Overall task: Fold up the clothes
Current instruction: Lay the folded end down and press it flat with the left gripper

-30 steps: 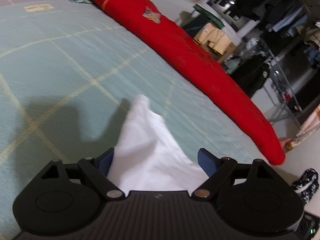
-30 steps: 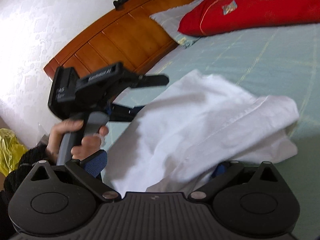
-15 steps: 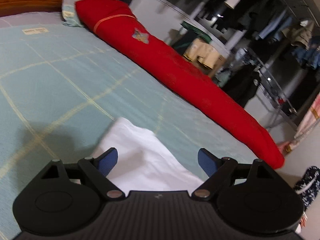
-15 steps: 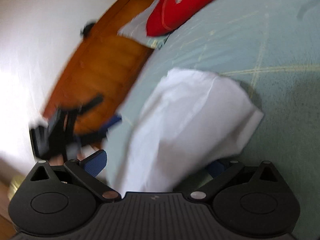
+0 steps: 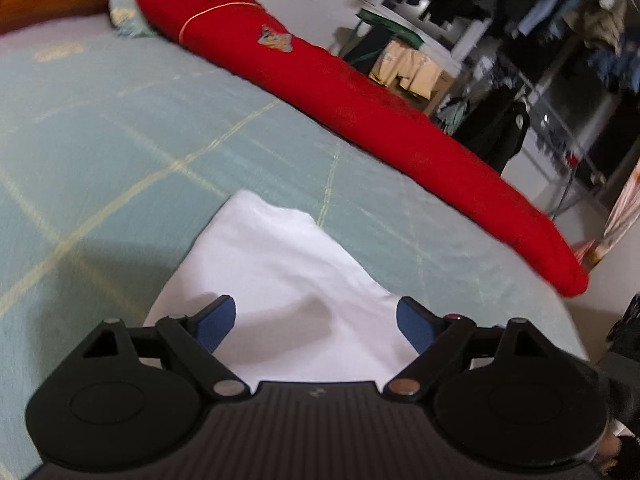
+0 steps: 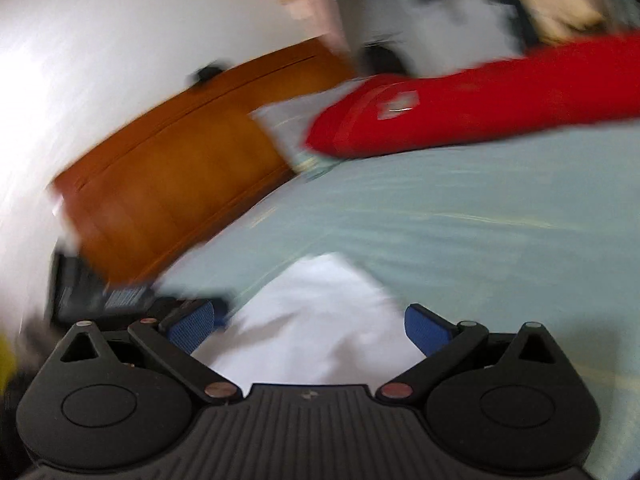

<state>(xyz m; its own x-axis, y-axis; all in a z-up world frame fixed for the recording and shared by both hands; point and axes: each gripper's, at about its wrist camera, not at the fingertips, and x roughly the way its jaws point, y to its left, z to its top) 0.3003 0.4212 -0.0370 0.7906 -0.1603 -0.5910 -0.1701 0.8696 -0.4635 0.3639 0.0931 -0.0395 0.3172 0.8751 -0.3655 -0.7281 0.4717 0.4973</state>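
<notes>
Cloth (image 5: 280,272) lay bunched on the bed (image 5: 120,128); both hand-held grippers (image 5: 316,318) (image 6: 308,326) gaped empty, so we judged smoothing came before creasing

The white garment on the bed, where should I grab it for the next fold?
Probably the far corner of the white garment, where its edge lies free on the bedspread. Come in low from beyond that corner, one finger under the edge.

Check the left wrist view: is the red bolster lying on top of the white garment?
No, the red bolster lies apart from the white garment, with bedspread between.
</notes>
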